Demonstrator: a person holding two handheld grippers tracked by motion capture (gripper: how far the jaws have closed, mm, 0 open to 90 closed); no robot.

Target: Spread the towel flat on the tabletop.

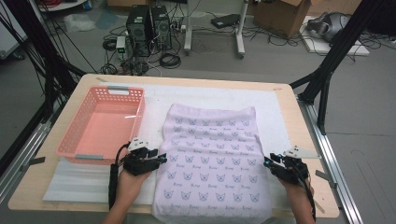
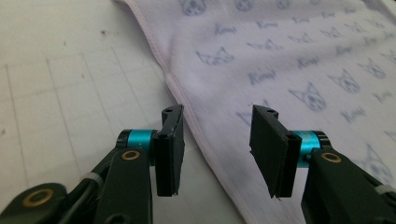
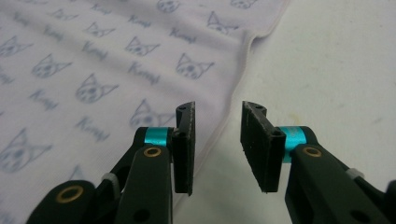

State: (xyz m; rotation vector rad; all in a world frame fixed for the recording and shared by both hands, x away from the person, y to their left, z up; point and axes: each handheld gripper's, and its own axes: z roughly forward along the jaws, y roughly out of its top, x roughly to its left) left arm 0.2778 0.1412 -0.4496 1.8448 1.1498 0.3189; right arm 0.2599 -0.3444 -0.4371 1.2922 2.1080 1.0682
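Table (image 1: 56, 198): towel (image 1: 212, 158) lies flat mid-surface, its near end draping the front edge. Judged light, limp, non-slip; best pinched at the side hems. Left gripper (image 2: 217, 135) and right gripper (image 3: 217, 130) straddle opposite hems, jaws parted, holding nothing.

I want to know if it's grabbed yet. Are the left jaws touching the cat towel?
Apart. In the left gripper view, the open left gripper straddles the towel edge without pinching.

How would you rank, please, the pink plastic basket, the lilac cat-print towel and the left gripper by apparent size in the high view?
1. Lilac cat-print towel
2. Pink plastic basket
3. Left gripper
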